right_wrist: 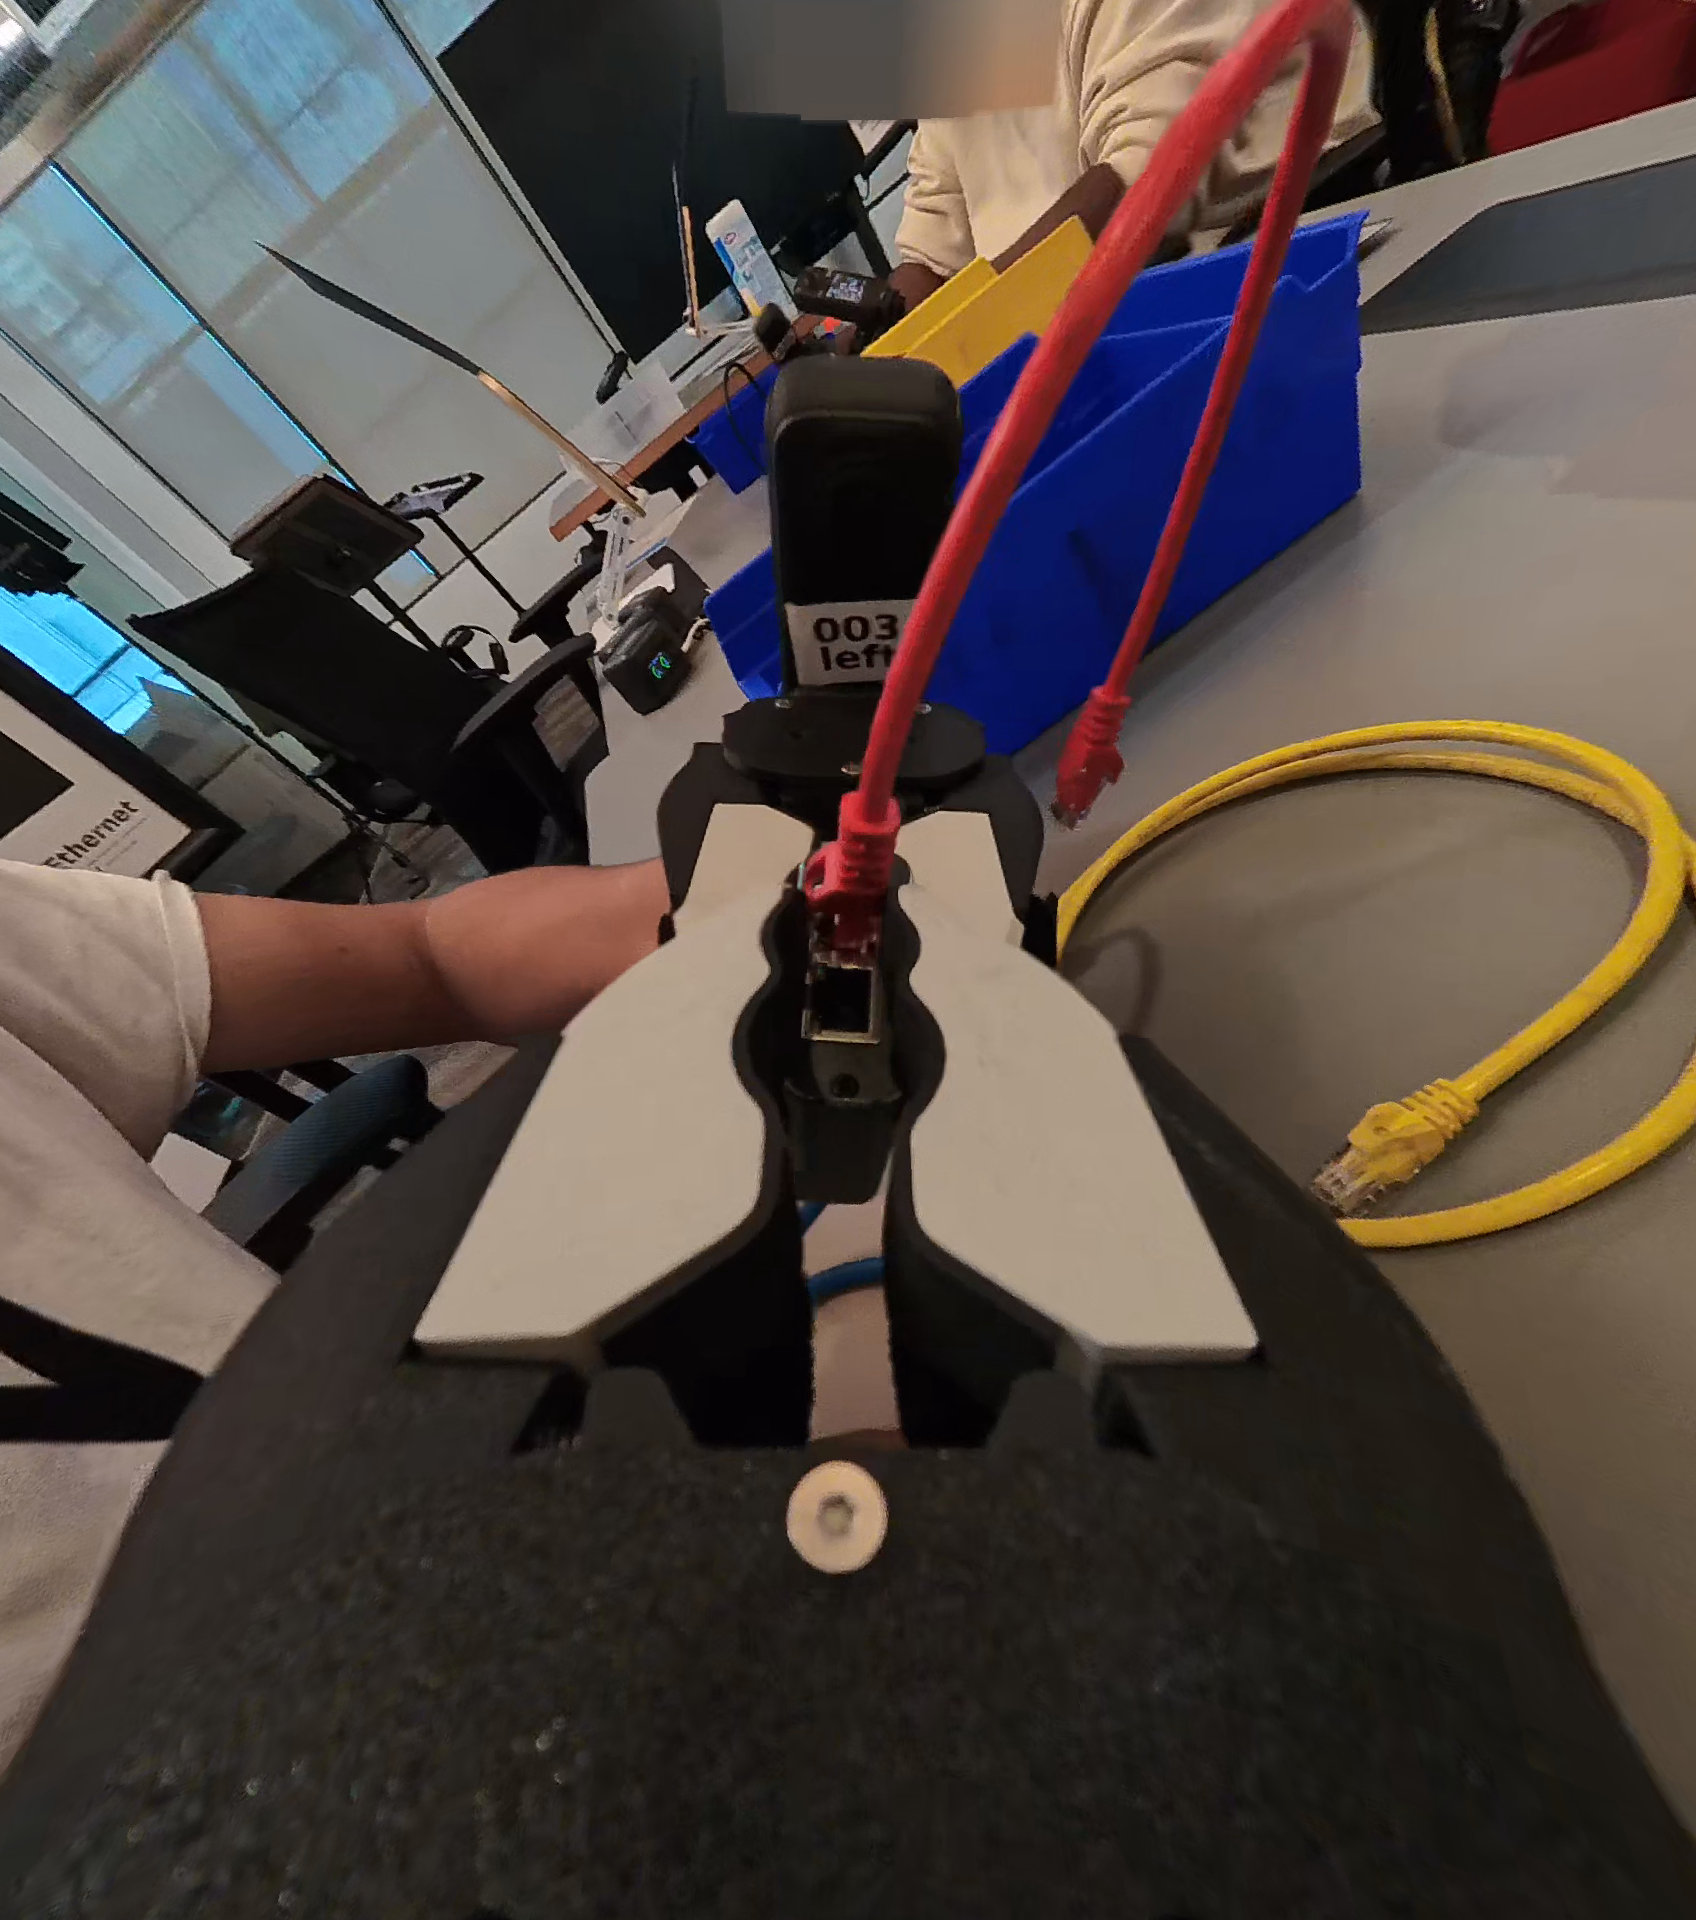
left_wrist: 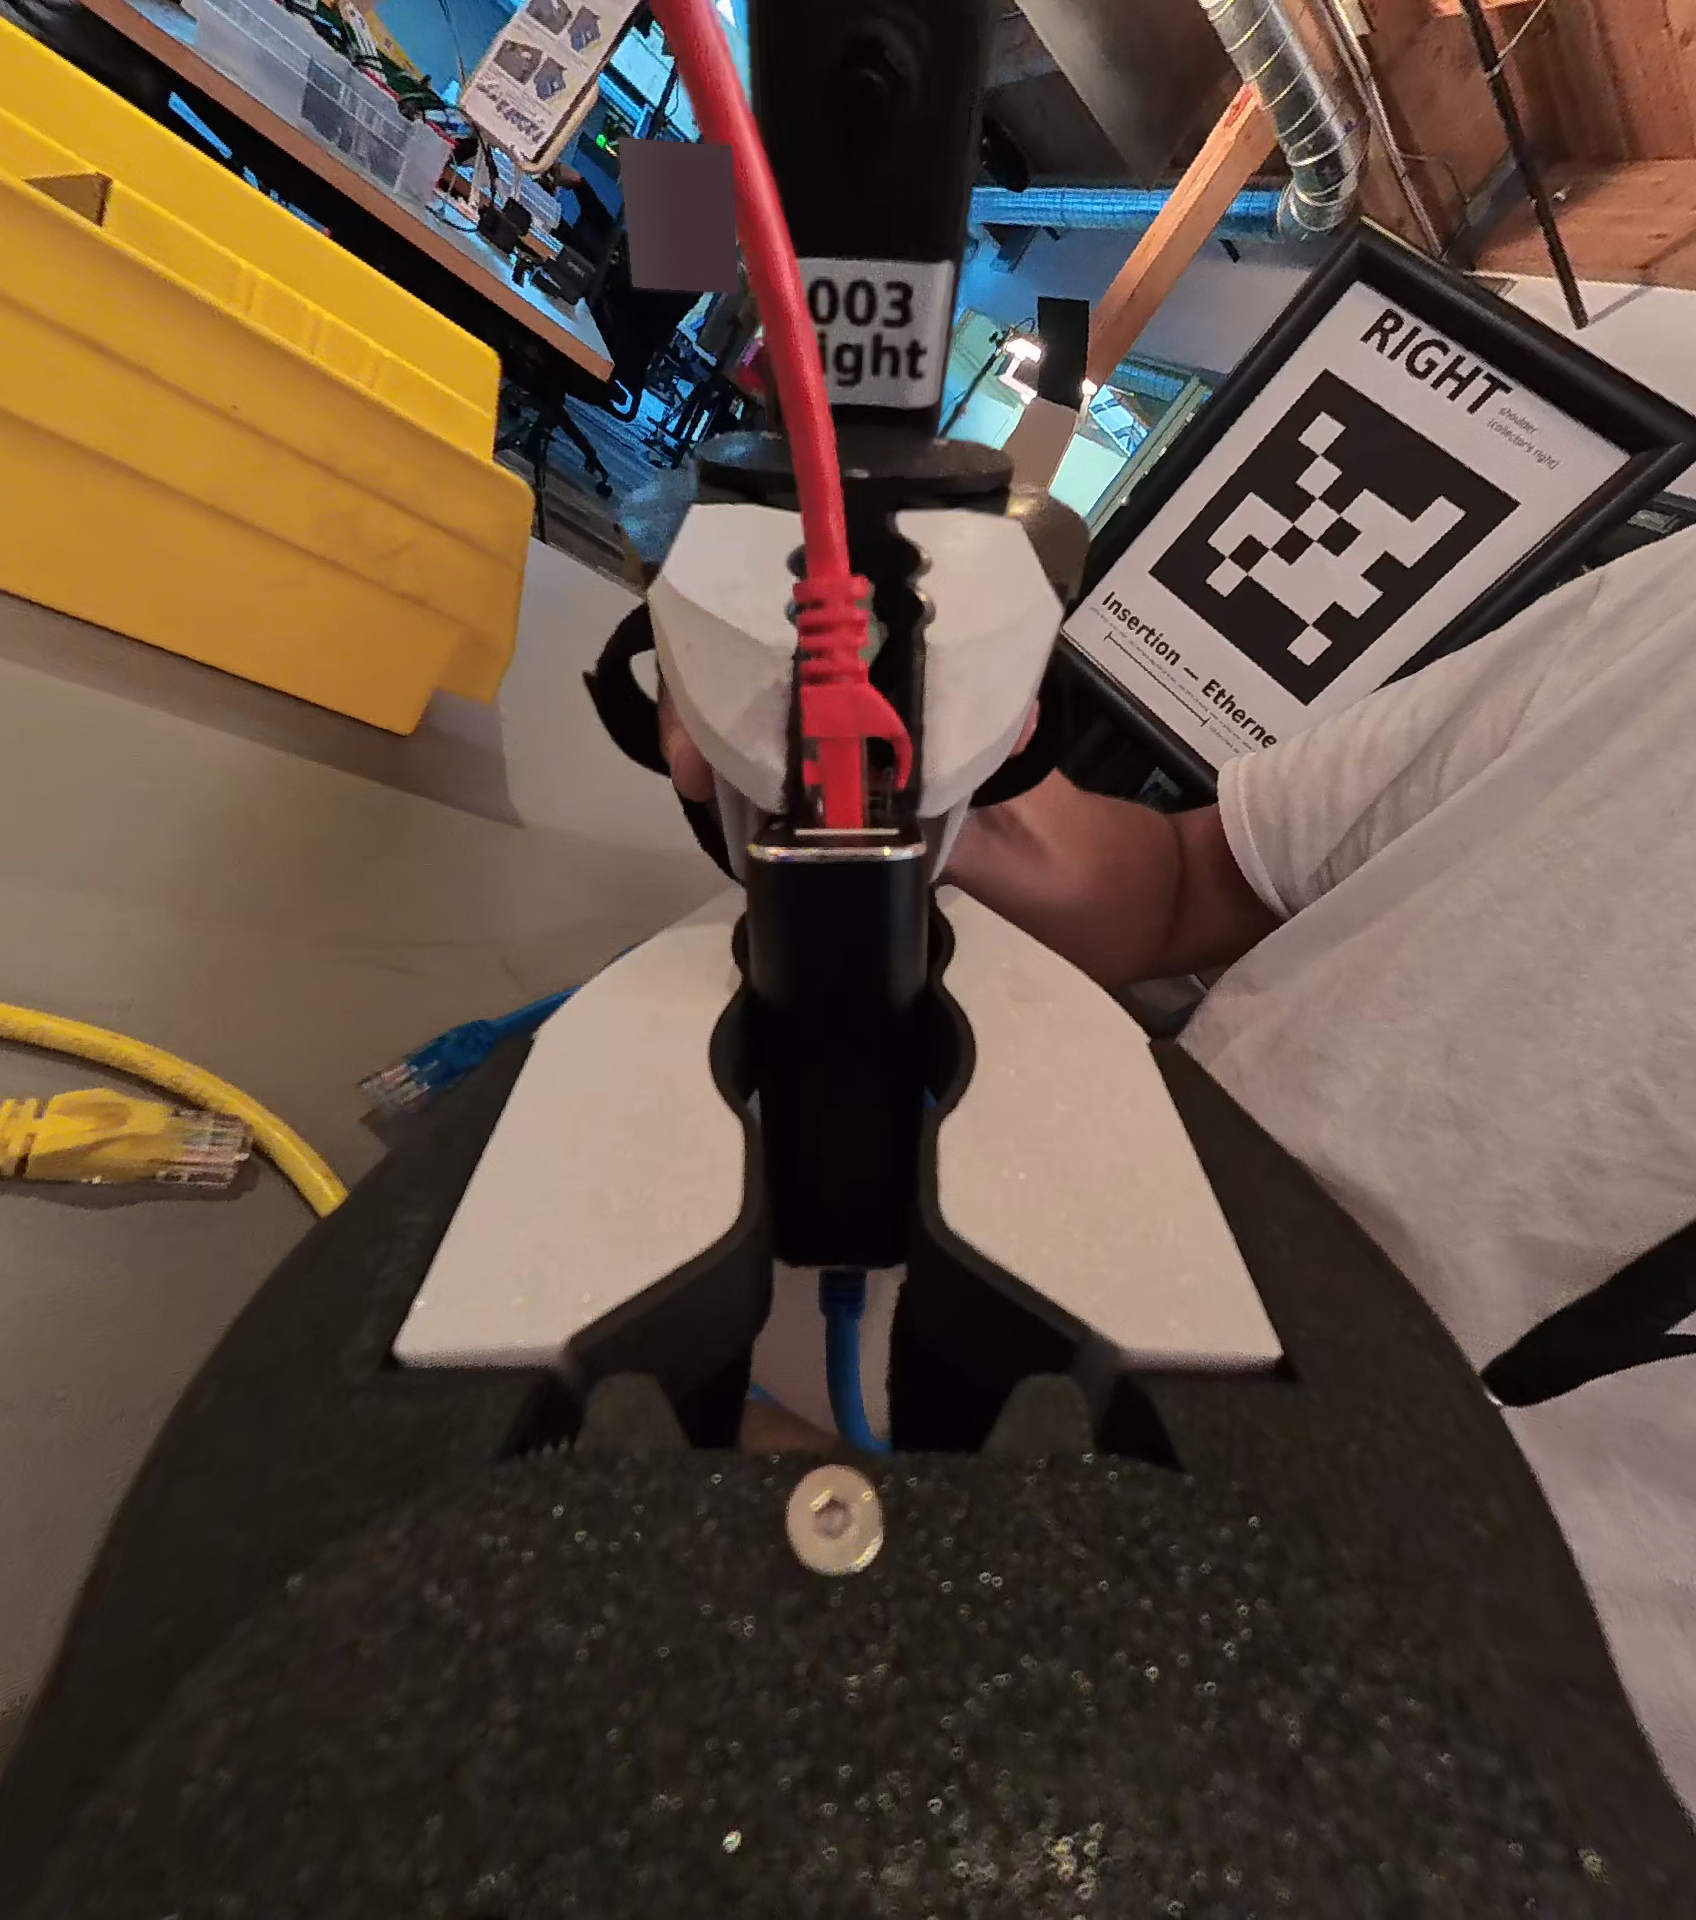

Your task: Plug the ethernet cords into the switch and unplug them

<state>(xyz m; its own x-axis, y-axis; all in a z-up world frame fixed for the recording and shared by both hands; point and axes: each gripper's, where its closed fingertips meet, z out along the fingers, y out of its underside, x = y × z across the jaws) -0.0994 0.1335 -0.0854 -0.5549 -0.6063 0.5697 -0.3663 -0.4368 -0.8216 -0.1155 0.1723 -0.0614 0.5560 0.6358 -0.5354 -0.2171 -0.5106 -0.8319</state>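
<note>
My left gripper [left_wrist: 839, 935] is shut on a small black switch [left_wrist: 839, 1039], held lengthwise between its white pads [left_wrist: 605, 1164]. My right gripper [left_wrist: 839, 727] faces it and is shut on the red cord's plug [left_wrist: 839, 717]. The plug's tip sits in the port at the switch's far end; I cannot tell if it is fully seated. In the right wrist view the red plug [right_wrist: 849, 894] is at my right gripper's [right_wrist: 849, 909] tips, with an empty port [right_wrist: 839, 1008] just below it. The red cord [right_wrist: 1031, 364] arcs up, and its other plug [right_wrist: 1088, 758] hangs free. A blue cord [left_wrist: 849, 1361] shows behind the switch.
A yellow cord [right_wrist: 1654, 935] lies coiled on the grey table, its plug [left_wrist: 96, 1138] loose. A blue plug [left_wrist: 428, 1060] lies nearby. Yellow bins [left_wrist: 200, 416] and blue bins [right_wrist: 1187, 468] stand at the back. A framed marker sign [left_wrist: 1343, 540] stands by the person's arm [left_wrist: 1083, 883]. Some 4 cm of space lies between my two pairs of fingers.
</note>
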